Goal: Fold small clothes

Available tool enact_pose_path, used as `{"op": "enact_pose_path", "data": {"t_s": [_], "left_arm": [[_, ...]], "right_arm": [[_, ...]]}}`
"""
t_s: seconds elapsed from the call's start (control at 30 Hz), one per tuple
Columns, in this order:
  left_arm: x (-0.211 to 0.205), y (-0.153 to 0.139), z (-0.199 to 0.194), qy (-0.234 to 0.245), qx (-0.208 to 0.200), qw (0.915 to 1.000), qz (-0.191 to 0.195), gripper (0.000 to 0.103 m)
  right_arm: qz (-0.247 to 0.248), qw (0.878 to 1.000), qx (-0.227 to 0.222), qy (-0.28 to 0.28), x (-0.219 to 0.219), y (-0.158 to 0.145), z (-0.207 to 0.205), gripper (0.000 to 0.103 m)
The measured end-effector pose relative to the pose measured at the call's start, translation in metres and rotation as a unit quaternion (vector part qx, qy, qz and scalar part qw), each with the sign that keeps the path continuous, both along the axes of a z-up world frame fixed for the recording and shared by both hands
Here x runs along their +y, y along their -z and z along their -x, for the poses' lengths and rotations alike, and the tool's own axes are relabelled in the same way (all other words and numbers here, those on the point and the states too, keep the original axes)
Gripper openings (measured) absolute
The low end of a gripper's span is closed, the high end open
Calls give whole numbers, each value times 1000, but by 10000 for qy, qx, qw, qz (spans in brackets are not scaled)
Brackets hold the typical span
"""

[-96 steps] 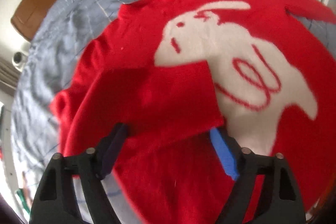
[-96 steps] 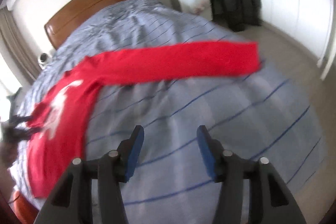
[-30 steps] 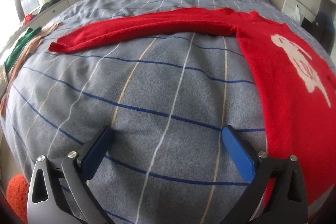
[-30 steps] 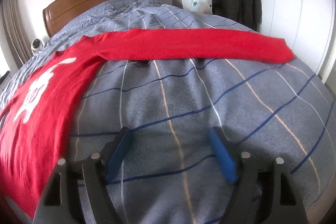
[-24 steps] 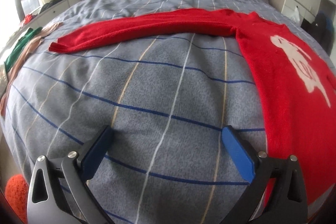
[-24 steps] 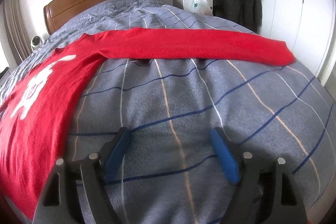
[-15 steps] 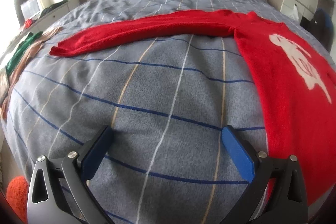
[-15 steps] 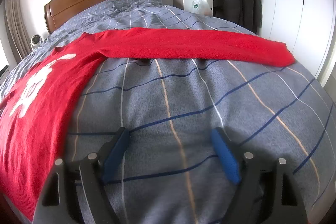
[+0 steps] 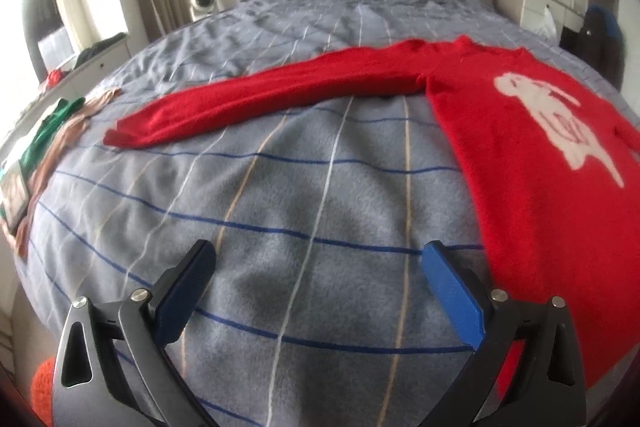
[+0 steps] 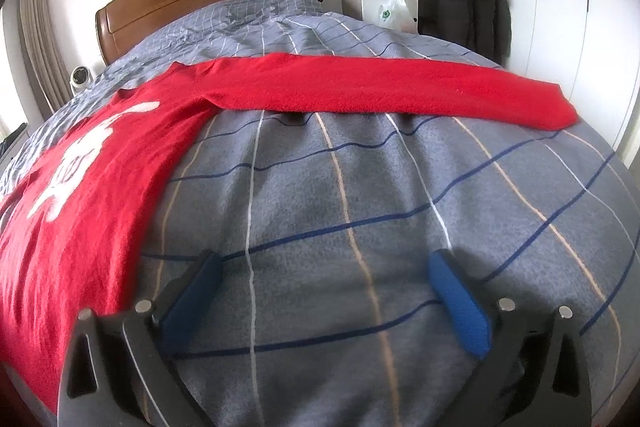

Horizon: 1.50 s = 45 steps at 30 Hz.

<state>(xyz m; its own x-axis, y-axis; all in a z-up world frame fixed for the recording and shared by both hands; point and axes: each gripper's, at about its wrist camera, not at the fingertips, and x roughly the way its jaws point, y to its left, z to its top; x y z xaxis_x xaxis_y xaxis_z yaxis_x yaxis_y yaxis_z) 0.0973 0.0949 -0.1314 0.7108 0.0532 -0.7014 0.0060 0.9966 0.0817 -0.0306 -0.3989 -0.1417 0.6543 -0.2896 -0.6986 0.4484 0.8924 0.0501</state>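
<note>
**Red sweater laid out flat, both sleeves spread, ahead of the fold**

A red sweater (image 9: 540,187) with a white animal motif lies face up on a bed (image 9: 304,211) covered in a grey checked blanket, its body near the foot edge between the two cameras. One sleeve (image 9: 256,99) runs out straight toward the window side; the other sleeve (image 10: 400,89) stretches the opposite way, toward the wardrobe. Judging by this layout, the garment has been flattened so that each sleeve can be brought in over the chest.

The left hand-held gripper (image 9: 320,263) hangs over bare blanket just beside the sweater's side hem, its jaws spread wide and nothing between them. The right hand-held gripper (image 10: 324,269) does the same on the other side, also spread and empty; its jaws have just been opening further, with only blanket below them.

Some three seconds ago the left hand-held gripper was pinching red fabric folded over the motif, and the far sleeve was blurred in motion. Now the cloth is released and flat. Other garments (image 9: 52,131) wait at the bed's window-side edge.
</note>
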Motion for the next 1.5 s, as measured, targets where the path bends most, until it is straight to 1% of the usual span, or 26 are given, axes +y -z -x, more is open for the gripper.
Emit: {"op": "enact_pose_path", "data": {"t_s": [0.1, 0.17, 0.2, 0.27, 0.3, 0.37, 0.4, 0.47, 0.5, 0.57, 0.63, 0.73, 0.8, 0.97, 1.07, 1.1, 1.13, 1.17, 1.2, 1.23, 1.27, 1.33, 1.4, 1.43, 1.47, 1.5], "left_arm": [[4, -5, 3, -33, -93, 9999, 54, 103], [9, -7, 4, -93, -143, 9998, 85, 103], [11, -8, 4, -129, -149, 9997, 110, 103], [15, -8, 3, -218, -131, 9995, 194, 103], [17, -7, 2, -252, -105, 9994, 231, 103], [17, -5, 1, -293, -66, 9992, 254, 103], [17, -5, 1, -300, -64, 9992, 242, 103], [16, -5, 3, -293, -91, 9993, 208, 103], [15, -5, 3, -278, -105, 9994, 188, 103], [14, -4, 4, -260, -95, 9995, 159, 103], [12, 0, 3, -270, -35, 9996, 106, 103], [12, 4, 1, -303, 36, 9995, 68, 103], [12, 5, 0, -318, 54, 9995, 58, 103], [13, 7, 0, -335, 78, 9994, 37, 103], [13, 10, -1, -348, 106, 9993, 59, 103], [13, 10, -1, -351, 111, 9993, 63, 103], [13, 10, -2, -352, 114, 9993, 67, 103], [13, 10, -2, -353, 117, 9993, 71, 103], [13, 10, -2, -349, 117, 9993, 72, 103], [14, 10, -2, -345, 117, 9993, 77, 103], [14, 11, -2, -346, 120, 9993, 93, 103], [14, 11, -2, -355, 126, 9992, 111, 103], [13, 11, -3, -349, 136, 9992, 124, 103], [13, 11, -4, -345, 140, 9992, 134, 103], [13, 11, -5, -344, 145, 9992, 150, 103], [13, 12, -6, -341, 155, 9991, 179, 103]], "right_arm": [[-205, 9996, 168, -100, -2, -6, -1, 103], [-543, 9982, 139, -209, -9, -20, 2, 102], [-714, 9973, -29, -178, -18, -31, 6, 102], [-1121, 9925, -488, 50, -51, -60, 17, 102], [-1259, 9901, -601, 161, -65, -67, 19, 102], [-1762, 9787, -854, 609, -112, -85, 25, 102], [-2105, 9686, -1011, 857, -141, -90, 30, 102], [-2506, 9529, -1221, 1191, -182, -93, 37, 102], [-2684, 9455, -1229, 1371, -204, -92, 39, 102], [-2905, 9374, -1091, 1581, -231, -85, 40, 99], [-3101, 9299, -905, 1758, -250, -75, 39, 94], [-3431, 9187, -746, 1806, -260, -59, 36, 85], [-3380, 9220, -651, 1771, -262, -56, 30, 84], [-3335, 9273, -578, 1598, -266, -52, 23, 76], [-3368, 9292, -210, 1509, -269, -37, 12, 72], [-3279, 9334, -28, 1460, -269, -33, 6, 70], [-3121, 9391, 123, 1433, -267, -32, 3, 60], [-2961, 9440, 271, 1431, -265, -33, 0, 39], [-2861, 9469, 344, 1423, -262, -34, -2, 24], [-2853, 9473, 308, 1423, -261, -37, -3, 12], [-2700, 9511, 258, 1475, -258, -46, -3, 12], [-2358, 9621, 110, 1368, -248, -69, -7, 11], [-1923, 9755, -160, 1056, -225, -110, -19, 11], [-1845, 9781, -266, 928, -217, -123, -25, 11], [-1713, 9820, -429, 669, -200, -147, -36, 11], [-1648, 9839, -542, 439, -187, -163, -46, 11]]}}
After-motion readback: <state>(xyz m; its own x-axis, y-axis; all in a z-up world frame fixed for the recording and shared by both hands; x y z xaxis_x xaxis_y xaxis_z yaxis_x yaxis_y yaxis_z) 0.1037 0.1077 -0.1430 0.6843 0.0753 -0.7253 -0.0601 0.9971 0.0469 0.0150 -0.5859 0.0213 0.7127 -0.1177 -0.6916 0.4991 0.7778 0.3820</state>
